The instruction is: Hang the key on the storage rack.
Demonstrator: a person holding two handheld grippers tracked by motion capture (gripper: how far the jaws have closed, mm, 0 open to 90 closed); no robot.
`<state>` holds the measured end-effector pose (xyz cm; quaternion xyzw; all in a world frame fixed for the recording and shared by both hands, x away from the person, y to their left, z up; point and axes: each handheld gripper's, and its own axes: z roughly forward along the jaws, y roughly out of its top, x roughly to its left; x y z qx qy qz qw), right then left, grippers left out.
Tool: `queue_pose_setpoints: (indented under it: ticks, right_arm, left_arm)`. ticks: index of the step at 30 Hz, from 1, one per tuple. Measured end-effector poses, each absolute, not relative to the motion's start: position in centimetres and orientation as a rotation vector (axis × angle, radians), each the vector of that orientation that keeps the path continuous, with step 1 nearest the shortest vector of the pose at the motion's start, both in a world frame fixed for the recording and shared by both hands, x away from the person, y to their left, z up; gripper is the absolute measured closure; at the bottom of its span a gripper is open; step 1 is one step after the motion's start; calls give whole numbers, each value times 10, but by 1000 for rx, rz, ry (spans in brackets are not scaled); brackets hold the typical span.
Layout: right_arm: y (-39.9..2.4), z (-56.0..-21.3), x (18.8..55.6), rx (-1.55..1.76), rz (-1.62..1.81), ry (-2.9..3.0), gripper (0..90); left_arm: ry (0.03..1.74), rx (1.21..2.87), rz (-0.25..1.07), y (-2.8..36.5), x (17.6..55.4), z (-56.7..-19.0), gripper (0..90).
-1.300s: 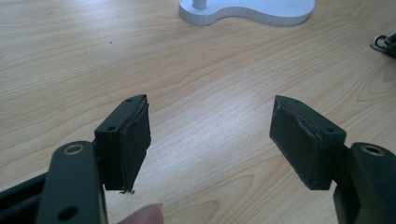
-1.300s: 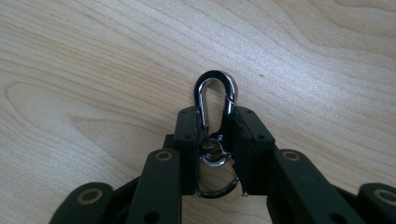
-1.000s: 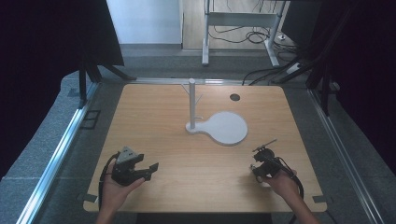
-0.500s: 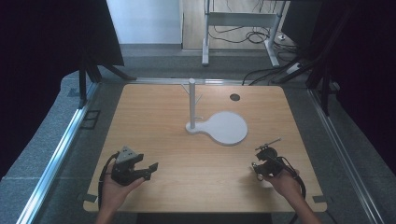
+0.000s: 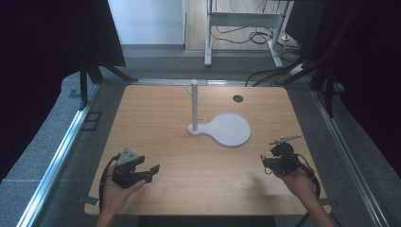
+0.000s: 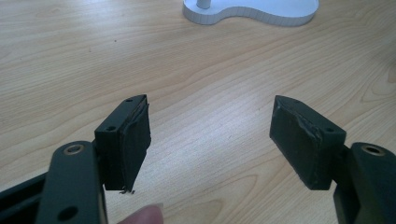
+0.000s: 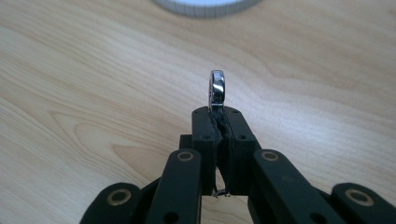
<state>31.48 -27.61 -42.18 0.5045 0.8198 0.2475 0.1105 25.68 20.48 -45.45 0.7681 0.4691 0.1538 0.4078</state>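
Observation:
My right gripper [image 5: 279, 150] is at the table's front right, shut on a slim shiny metal tool [image 5: 285, 140] that sticks out past the jaws. In the right gripper view the tool [image 7: 217, 89] shows edge-on, its rounded end rising from between the pressed pads of that gripper [image 7: 217, 112]. My left gripper [image 5: 150, 170] is at the front left, held low over the wood. Its jaws stand wide apart with nothing between them [image 6: 212, 121]. A white stand [image 5: 230, 130] with an upright post [image 5: 194, 104] sits mid-table, apart from both grippers.
A dark round hole [image 5: 238, 99] marks the wooden tabletop [image 5: 161, 123] at the back right. Metal rails [image 5: 71, 137] run along the table's sides. The stand's white base [image 6: 252, 11] lies ahead of the left gripper, and its rim [image 7: 205, 5] ahead of the right.
My right gripper has risen a little off the table with the metal tool in it. The left hand has stayed put.

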Motion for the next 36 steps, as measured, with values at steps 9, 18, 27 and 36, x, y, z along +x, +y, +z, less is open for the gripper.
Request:
queue_pose_setpoints:
  ticks: [9,18,27,36]
  right_arm:
    - [-282,-405,314,1463,807,2367,851]
    - [-285,-402,313,1458,823,2362,851]
    - [-285,-400,313,1448,827,2363,851]
    - [-278,-392,317,1418,899,2362,851]
  left_arm:
    - [1183,1940,387,205,257,-455,294]
    - [1186,1941,386,205,257,-456,295]
    - [1186,1942,387,205,258,-456,294]
    - [1184,1944,388,205,257,-455,294]
